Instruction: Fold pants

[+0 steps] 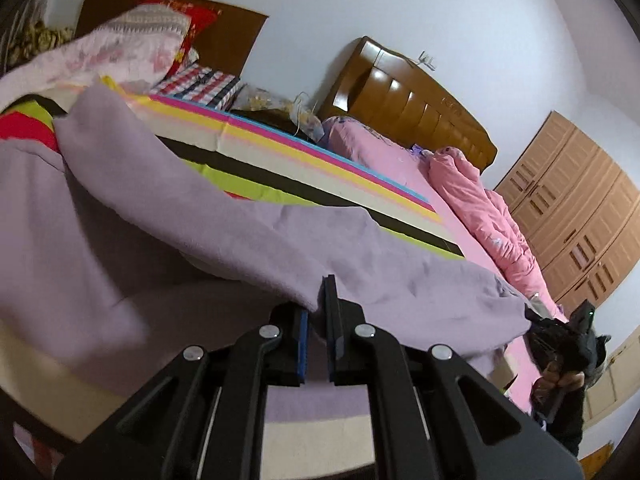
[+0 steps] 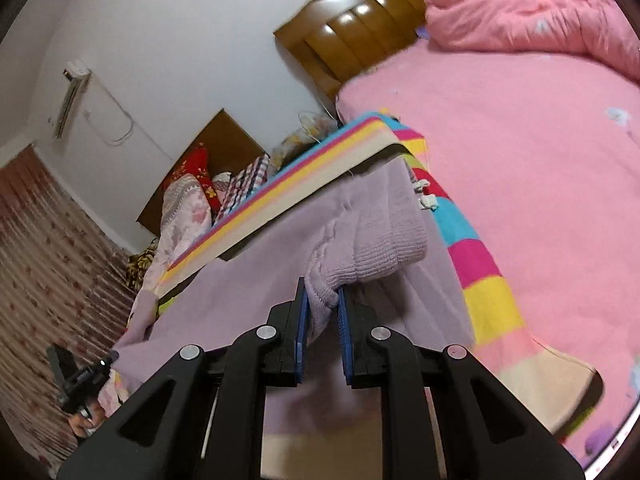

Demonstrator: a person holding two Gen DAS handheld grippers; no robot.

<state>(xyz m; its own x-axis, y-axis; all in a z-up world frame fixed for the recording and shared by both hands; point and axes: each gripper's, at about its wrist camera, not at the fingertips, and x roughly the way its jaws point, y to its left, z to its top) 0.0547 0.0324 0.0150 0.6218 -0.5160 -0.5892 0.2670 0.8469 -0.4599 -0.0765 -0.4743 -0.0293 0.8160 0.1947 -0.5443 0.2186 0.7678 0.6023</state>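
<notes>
The left black two-finger gripper (image 1: 318, 300) is clamped on a fold of the soft lilac fleece pants (image 1: 168, 208), its blue-padded jaws pressed against the edge of the cloth. In the left wrist view the pants hang lifted above the multicoloured striped sheet (image 1: 280, 156) that covers the near bed, one long leg sagging from the upper left down to the jaws and on toward the lower right. There the fabric reaches the right black two-finger gripper (image 1: 560, 332), with a hand just beneath it. In the right wrist view that right gripper (image 2: 322, 300) is closed on the ribbed knitted cuff (image 2: 384, 236) of the pants, the bunched hem squeezed between its 2 blue pads. The lilac cloth stretches away toward the left, where the left gripper (image 2: 86, 380) shows small near the lower left edge. Farther right lie the pink bedsheet (image 2: 520, 160), a crumpled pink quilt (image 2: 540, 16) and a glossy brown wooden headboard (image 2: 360, 20).
</notes>
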